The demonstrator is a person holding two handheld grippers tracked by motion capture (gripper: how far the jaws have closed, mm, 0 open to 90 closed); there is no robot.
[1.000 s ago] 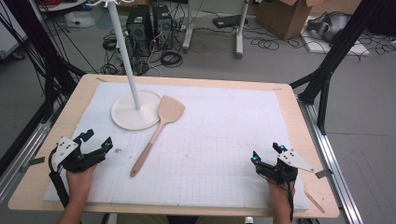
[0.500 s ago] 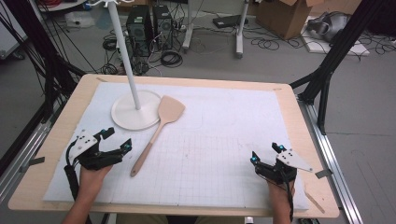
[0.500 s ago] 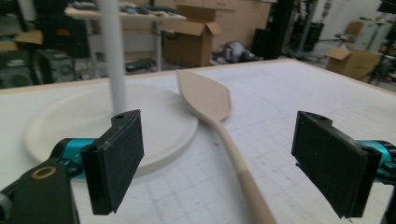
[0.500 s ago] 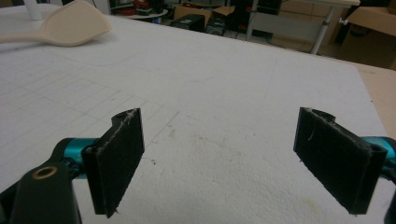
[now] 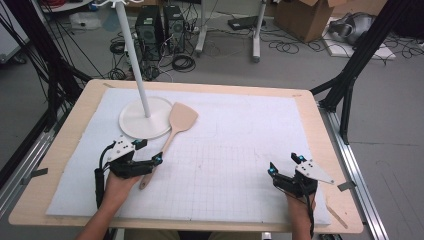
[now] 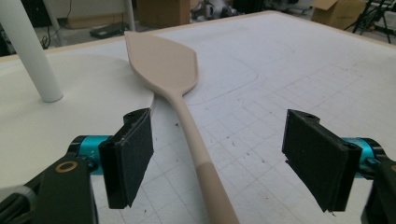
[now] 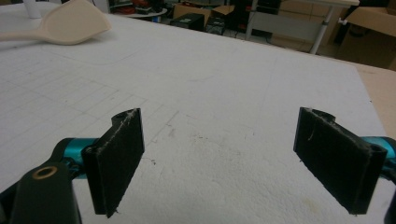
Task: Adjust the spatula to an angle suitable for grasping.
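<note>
A wooden spatula (image 5: 172,131) lies flat on the white gridded mat, blade toward the far side beside a white round stand base (image 5: 142,120). My left gripper (image 5: 149,152) is open at the lower handle, one jaw on each side of it. In the left gripper view the spatula's handle (image 6: 196,149) runs between the wide-apart pads (image 6: 128,156), untouched, with the blade (image 6: 163,60) ahead. My right gripper (image 5: 284,165) rests open near the front right of the mat, nothing between its pads (image 7: 116,158). In the right gripper view the spatula blade (image 7: 77,21) shows far off at the upper left.
A white pole (image 5: 132,55) rises from the round base (image 6: 60,126) at the mat's back left. The wooden table edge (image 5: 340,175) frames the white mat (image 5: 240,145). Beyond the table the floor holds cables, computer towers and a cardboard box (image 5: 300,17).
My left gripper has moved right and forward across the mat, from the table's left edge to the spatula's handle, which now lies between its open jaws. The right gripper has stayed put.
</note>
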